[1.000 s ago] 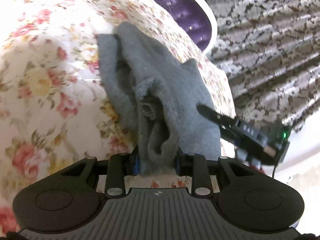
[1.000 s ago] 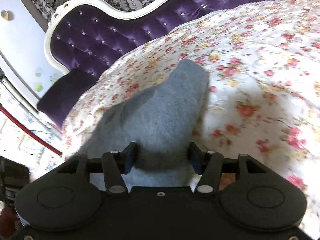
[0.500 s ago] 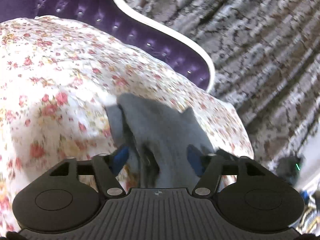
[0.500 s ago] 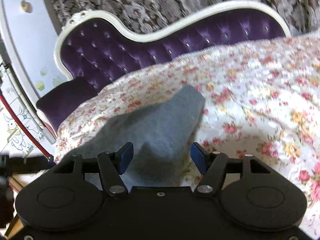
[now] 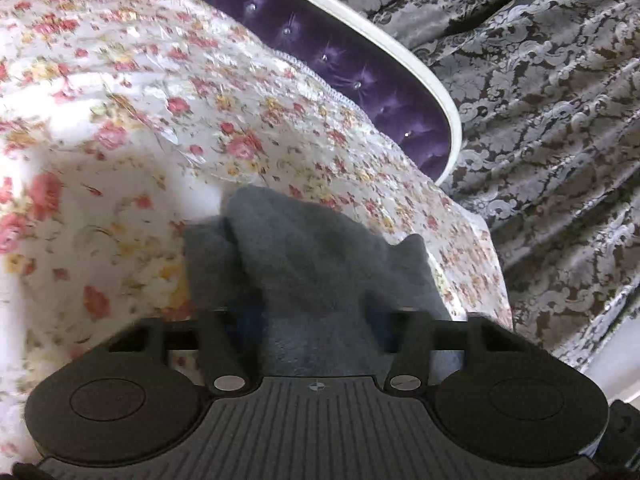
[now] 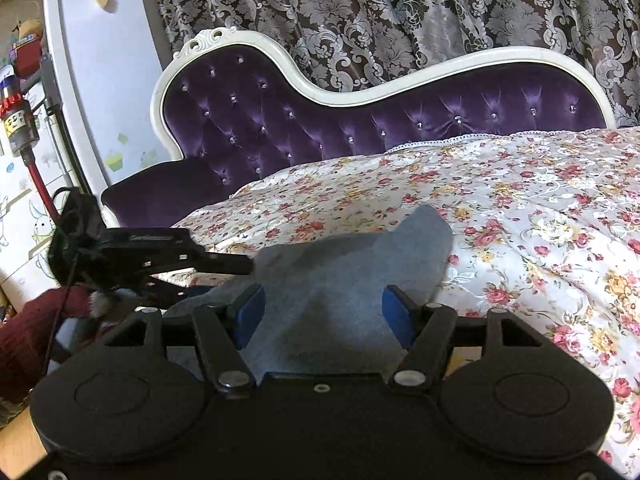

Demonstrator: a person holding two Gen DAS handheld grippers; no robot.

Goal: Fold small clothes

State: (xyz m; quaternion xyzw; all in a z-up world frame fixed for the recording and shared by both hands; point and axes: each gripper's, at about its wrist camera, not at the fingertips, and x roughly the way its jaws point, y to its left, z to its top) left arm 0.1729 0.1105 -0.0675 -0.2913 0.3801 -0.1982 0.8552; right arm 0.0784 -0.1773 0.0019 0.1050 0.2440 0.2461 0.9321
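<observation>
Grey cloth lies bunched on the flowered bedspread, near the bed's edge below the purple headboard. Both tongs are at its near end.

Left tongs: jaws have just been closing, cloth between them. The blue pads are blurred in the left wrist view, but the cloth narrows and bunches between them, so they look clamped on it. In the right wrist view the left tongs reach in from the side away from the headboard's low end, tips at the cloth's edge.

Right tongs: jaws stand apart, blue pads either side of the cloth. The cloth fills the gap and rides up over the tool body; cannot tell if the pads press on it.

One corner of the cloth points up toward the headboard. A dark red sleeve shows behind the left tongs. Patterned curtain hangs behind the headboard.
</observation>
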